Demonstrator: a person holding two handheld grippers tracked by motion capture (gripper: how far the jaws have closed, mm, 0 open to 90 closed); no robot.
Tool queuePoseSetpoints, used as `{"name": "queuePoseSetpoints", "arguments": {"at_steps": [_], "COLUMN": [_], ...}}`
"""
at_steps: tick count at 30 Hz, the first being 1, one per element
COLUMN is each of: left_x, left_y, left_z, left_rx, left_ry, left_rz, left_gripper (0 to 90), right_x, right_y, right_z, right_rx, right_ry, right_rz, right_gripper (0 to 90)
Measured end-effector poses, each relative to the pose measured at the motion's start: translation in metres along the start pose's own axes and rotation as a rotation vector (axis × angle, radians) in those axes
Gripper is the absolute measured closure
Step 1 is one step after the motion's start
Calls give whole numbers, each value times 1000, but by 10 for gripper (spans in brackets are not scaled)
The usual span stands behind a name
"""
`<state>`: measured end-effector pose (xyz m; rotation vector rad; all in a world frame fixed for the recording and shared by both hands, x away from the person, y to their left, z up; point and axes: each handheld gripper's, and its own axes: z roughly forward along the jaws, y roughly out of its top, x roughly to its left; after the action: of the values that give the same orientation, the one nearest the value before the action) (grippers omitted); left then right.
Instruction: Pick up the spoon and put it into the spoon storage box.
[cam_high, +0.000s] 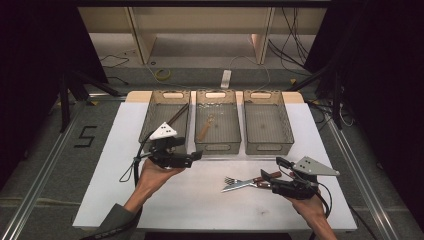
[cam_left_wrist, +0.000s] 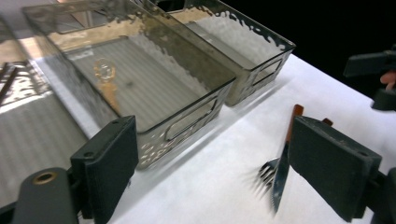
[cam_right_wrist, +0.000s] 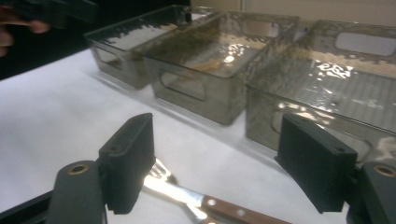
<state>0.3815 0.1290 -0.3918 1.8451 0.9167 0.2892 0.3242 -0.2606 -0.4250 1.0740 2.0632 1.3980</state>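
A fork and a knife with wooden handles lie crossed on the white table, right of centre. My right gripper is open just right of them, by their handles. In the right gripper view its jaws stand wide apart above the fork and the knife. My left gripper is open and empty at the front of the left bin. Between its own jaws I see the fork and the knife farther off.
Three clear bins stand side by side at the back. The left one holds dark sticks, the middle bin a wooden spoon, and the right bin shows nothing inside. The table's front edge runs close to both forearms.
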Motion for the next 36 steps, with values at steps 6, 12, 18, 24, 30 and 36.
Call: {"name": "queuePoseSetpoints", "arguments": {"at_steps": [6,12,18,24,30,36], "left_x": [3,2,0,0,2,2], "left_y": [-13,-22,-28,-32,-38,-43], "left_z": [-19,-27,-29,-32,-36,-40], "left_rx": [-48,-57,-51,-59,-67,-76], "left_ry": [-14,12,10,32,38,38], "left_rz": [-24,-10,3,14,20,23], "left_gripper": [158,158,157,157,153,149], "right_x": [-11,-17,-24,-28,-32,-34], "right_y": [0,0,-2,-2,-4,-5], "right_z": [9,19,30,36,40,42], "right_rx": [45,89,123,143,172,184], "right_ry": [-33,-43,-42,-32,-32,-30], "right_rz": [11,20,1,-4,4,2], "right_gripper": [307,350,468,571,639,715]}}
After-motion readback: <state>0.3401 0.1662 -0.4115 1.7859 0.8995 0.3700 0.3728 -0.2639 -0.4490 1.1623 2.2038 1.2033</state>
